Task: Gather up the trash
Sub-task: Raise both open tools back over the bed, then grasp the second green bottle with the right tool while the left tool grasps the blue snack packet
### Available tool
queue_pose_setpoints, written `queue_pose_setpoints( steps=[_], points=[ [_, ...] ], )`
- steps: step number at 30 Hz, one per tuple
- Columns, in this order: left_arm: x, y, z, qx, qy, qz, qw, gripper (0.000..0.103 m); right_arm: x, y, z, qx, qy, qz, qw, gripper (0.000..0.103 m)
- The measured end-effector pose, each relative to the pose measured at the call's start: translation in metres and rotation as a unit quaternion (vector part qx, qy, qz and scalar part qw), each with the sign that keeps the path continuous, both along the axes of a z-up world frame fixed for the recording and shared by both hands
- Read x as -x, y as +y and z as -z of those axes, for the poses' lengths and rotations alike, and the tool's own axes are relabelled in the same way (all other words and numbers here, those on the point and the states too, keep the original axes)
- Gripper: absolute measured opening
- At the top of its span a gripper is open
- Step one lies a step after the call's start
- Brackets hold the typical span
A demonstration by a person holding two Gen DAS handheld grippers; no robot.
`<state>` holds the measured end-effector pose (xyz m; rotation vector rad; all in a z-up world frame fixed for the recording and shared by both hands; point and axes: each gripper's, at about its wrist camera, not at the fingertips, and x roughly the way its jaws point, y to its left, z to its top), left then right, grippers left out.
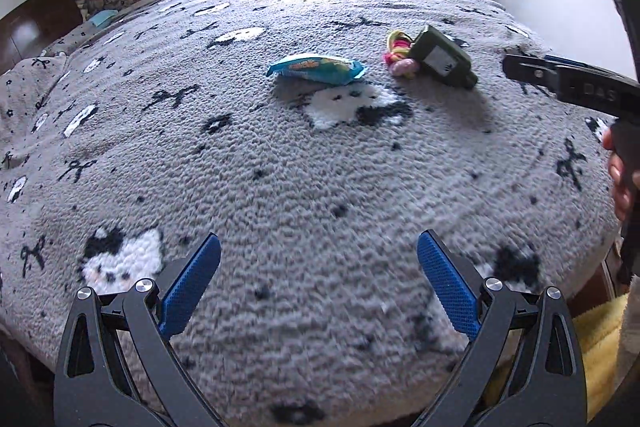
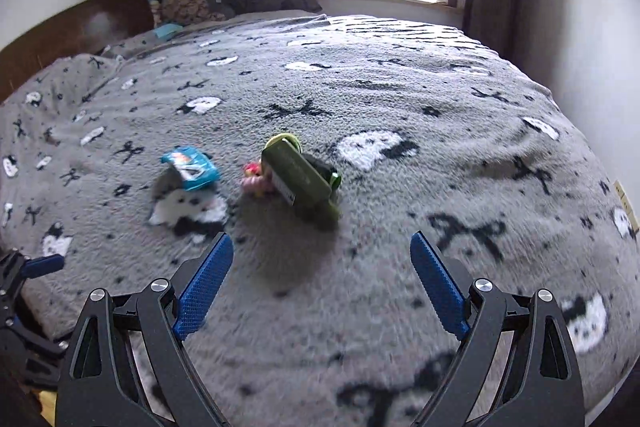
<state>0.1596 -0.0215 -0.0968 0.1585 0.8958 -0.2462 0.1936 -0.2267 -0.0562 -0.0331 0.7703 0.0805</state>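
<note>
left gripper [image 1: 319, 255] spread, empty, over bed's [image 1: 280, 167] near edge | right gripper [image 2: 322, 255] spread, empty, short of box [image 2: 298, 179] | wrapper [image 1: 316, 68] mid-bed, left of box, hair ties [image 1: 398, 57] between | step: approach | next: likely close on wrapper

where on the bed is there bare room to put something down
Bare stretch of grey patterned fleece blanket between both open grippers and the blue snack wrapper. Crowded where the dark green box touches the colourful hair ties.
</note>
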Motion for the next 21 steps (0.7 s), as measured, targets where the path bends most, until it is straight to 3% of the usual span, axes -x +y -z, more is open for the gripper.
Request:
queue_pose_setpoints(
  steps=[9, 11, 12, 13, 16, 21],
  points=[
    [-0.039, 0.012, -0.001, 0.023, 0.008, -0.012, 0.9996, 0.094, -0.067, 0.017, 0.03, 0.022, 0.022, -0.042, 0.999, 0.077],
    [-0.046, 0.013, -0.001, 0.026, 0.01, -0.016, 0.9995, 0.094, -0.075, 0.02, 0.035, 0.025, 0.028, -0.045, 0.998, 0.07],
    [-0.049, 0.014, -0.002, 0.026, 0.01, -0.018, 0.9994, 0.094, -0.078, 0.02, 0.037, 0.021, 0.032, -0.047, 0.998, 0.057],
    [-0.052, 0.014, -0.003, 0.026, 0.009, -0.019, 0.9994, 0.094, -0.08, 0.02, 0.039, 0.016, 0.038, -0.048, 0.998, 0.052],
    [-0.058, 0.015, -0.006, 0.028, 0.007, -0.02, 0.9994, 0.094, -0.077, 0.017, 0.036, 0.008, 0.037, -0.056, 0.998, 0.04],
    [-0.068, 0.01, -0.013, 0.029, -0.005, -0.022, 0.9993, 0.094, -0.066, 0.004, 0.017, 0.008, 0.028, -0.055, 0.998, 0.03]
  ],
)
